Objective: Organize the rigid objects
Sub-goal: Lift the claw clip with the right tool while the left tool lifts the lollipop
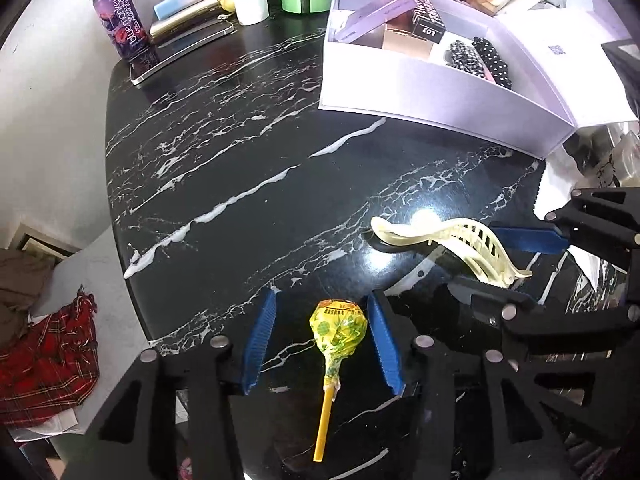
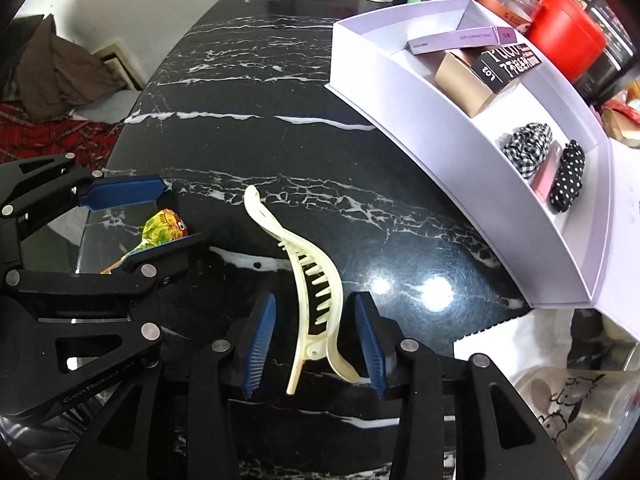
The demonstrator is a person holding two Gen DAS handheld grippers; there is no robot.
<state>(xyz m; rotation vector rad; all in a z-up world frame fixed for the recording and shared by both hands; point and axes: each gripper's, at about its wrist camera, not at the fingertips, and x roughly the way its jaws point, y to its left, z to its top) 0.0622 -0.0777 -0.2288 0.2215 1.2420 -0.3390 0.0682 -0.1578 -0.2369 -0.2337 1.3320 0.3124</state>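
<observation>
On the marble table (image 1: 224, 152): lollipop (image 1: 338, 330) and cream hair clip (image 2: 316, 276) lie flat, near each other.
Left gripper (image 1: 322, 342): spread, pads clear of the lollipop between them.
Right gripper (image 2: 316, 344): spread, clip's rear end between the pads, none pressing it.
White box (image 2: 452, 152): well beyond both, holding cartons and hair accessories; its far end is cut off.
Hidden: left finger covers the lollipop's stick in the right view.
</observation>
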